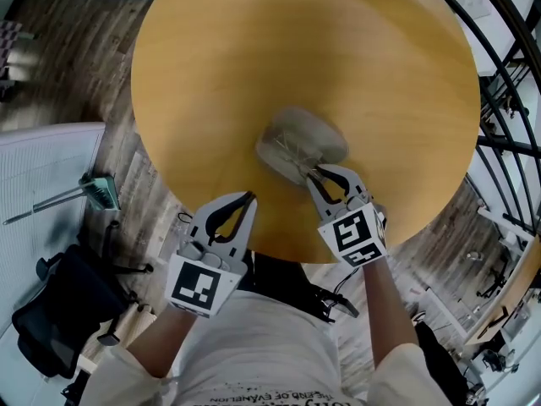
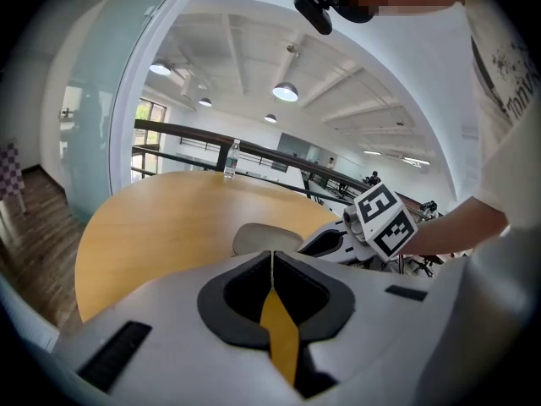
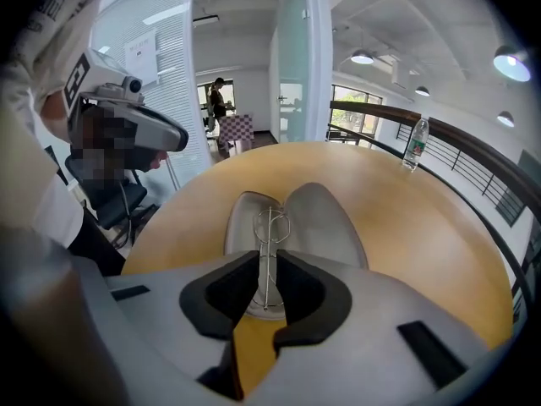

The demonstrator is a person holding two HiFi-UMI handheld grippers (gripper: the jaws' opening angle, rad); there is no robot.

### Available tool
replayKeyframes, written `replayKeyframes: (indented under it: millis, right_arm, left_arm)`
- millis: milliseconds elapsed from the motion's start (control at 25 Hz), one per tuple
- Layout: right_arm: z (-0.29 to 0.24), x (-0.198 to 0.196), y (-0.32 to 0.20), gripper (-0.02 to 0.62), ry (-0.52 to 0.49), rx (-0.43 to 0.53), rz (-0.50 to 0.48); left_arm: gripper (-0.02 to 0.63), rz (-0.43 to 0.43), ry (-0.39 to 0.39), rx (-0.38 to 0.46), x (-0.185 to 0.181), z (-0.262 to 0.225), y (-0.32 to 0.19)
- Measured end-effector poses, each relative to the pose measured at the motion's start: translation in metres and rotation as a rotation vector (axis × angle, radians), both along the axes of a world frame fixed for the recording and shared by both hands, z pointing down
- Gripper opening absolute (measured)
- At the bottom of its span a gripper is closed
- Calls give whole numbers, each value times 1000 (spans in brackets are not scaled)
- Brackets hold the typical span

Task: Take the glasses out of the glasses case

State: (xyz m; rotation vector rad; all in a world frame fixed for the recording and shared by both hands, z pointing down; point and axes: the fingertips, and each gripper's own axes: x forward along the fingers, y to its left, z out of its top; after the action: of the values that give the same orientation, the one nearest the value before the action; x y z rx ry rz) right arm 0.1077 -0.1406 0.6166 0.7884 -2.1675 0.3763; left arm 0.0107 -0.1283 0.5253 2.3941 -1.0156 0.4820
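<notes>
A grey glasses case (image 1: 314,134) lies open near the middle of the round wooden table (image 1: 254,49). Thin wire glasses (image 3: 270,225) sit over the case's (image 3: 325,218) left half. My right gripper (image 3: 264,256) is shut on the near end of the glasses; I cannot tell whether they rest in the case or hang just above it. In the head view the right gripper (image 1: 314,173) reaches the case's near edge. My left gripper (image 1: 250,197) hovers over the table's near edge, shut with nothing in it (image 2: 271,255), left of the case (image 2: 262,237).
A water bottle (image 3: 412,148) stands at the table's far edge by a dark railing (image 3: 473,172). A black chair (image 1: 59,311) stands on the wooden floor at the lower left. The tabletop around the case is bare wood.
</notes>
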Motion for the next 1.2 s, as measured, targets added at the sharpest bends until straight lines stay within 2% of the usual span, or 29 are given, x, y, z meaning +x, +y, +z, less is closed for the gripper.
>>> replayKeyframes:
  millis: [600,760,920,1200]
  right_arm:
    - [27,-8,-4,64,77,-42,-140]
    - [34,-8,-5,54,99,-53,-174]
    - [35,-10,-2,40,94,-67,-180]
    - [32,-12,-2,34,89,-66,-176]
  left_arm:
    - [29,-58,3,-54,-13,16,-3]
    - [29,-56,-23,-91,-17,26,1]
    - [29,-77,9,-67,-14,18,-4]
    - [29,-78,11,-59,-16,16,-4]
